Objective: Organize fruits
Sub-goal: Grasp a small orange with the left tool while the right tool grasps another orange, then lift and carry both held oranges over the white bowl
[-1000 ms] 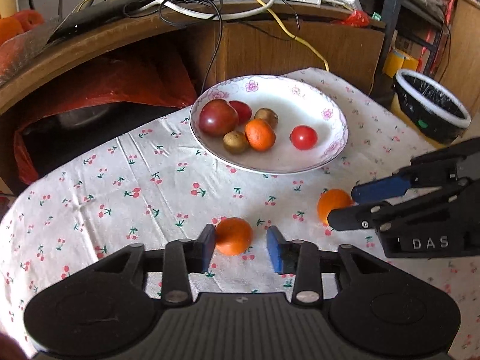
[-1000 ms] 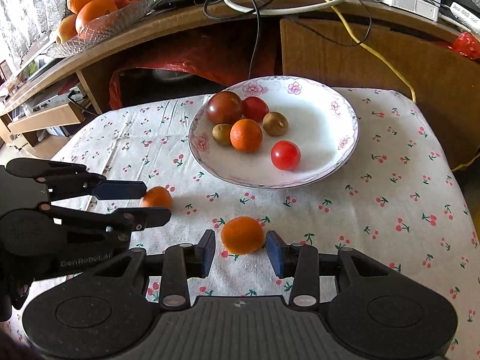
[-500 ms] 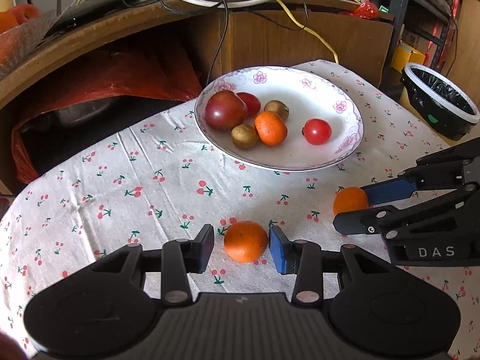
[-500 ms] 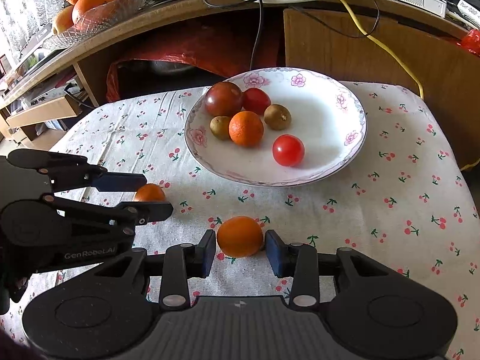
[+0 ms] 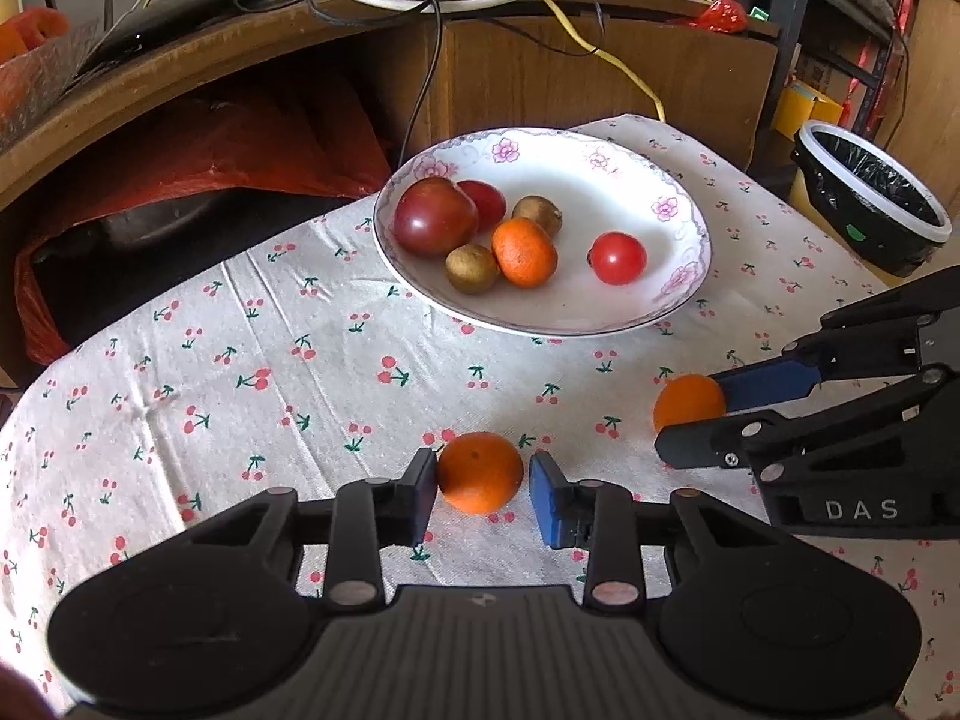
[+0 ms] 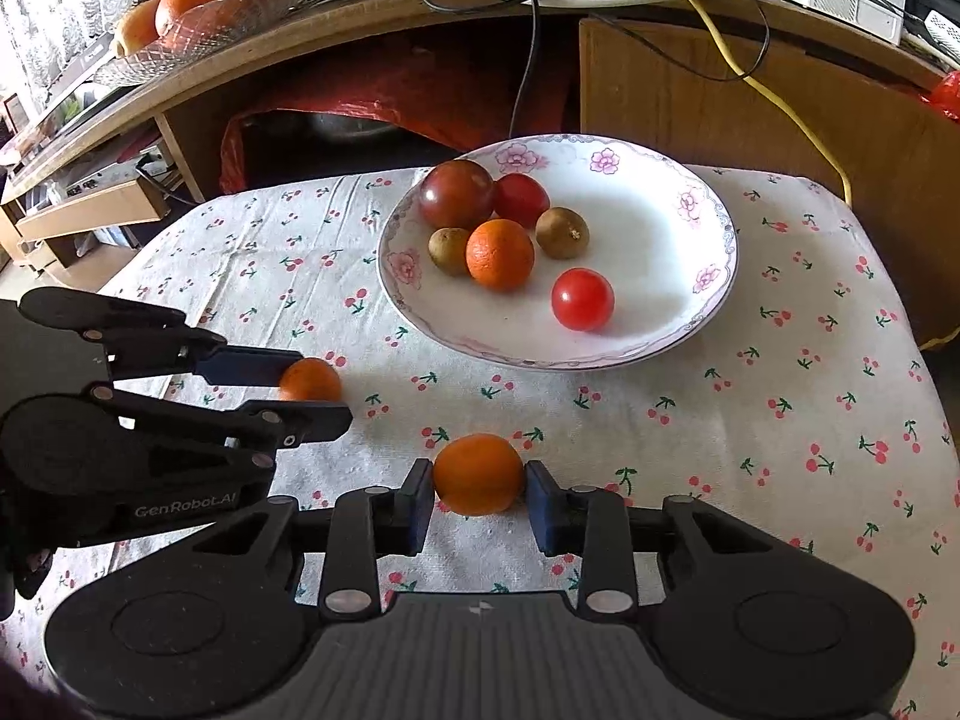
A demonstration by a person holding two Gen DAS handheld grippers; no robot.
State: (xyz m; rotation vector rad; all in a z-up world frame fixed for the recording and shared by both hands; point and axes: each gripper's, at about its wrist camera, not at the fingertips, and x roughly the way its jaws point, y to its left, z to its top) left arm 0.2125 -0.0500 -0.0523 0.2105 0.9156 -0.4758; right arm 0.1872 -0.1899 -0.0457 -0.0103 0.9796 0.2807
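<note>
Left gripper [image 5: 482, 489]: its fingers stand on both sides of the left orange [image 5: 479, 471]. The left pad touches the skin or almost touches it; on the right a thin gap shows. It is narrowed around the fruit, and a firm grip cannot be told.
Left orange: it lies on the cherry-print tablecloth [image 5: 312, 372], straight ahead between the fingers. It is round, so no long axis matters.
Plate [image 5: 690, 276]: it stands beyond both oranges, up and a little right from the left gripper, with six fruits already inside. The free space is on its right half.
Right orange [image 6: 478, 473]: it sits between the fingers of the right gripper [image 6: 480, 495], and both pads seem to press it. It looks held.
Nearer hand: from the right gripper the plate lies almost straight ahead, so probably this one has the shorter way.
Change from earlier frames: the plate is now farther from both cameras, and the gaps beside each orange are smaller; the fingers have closed in.
</note>
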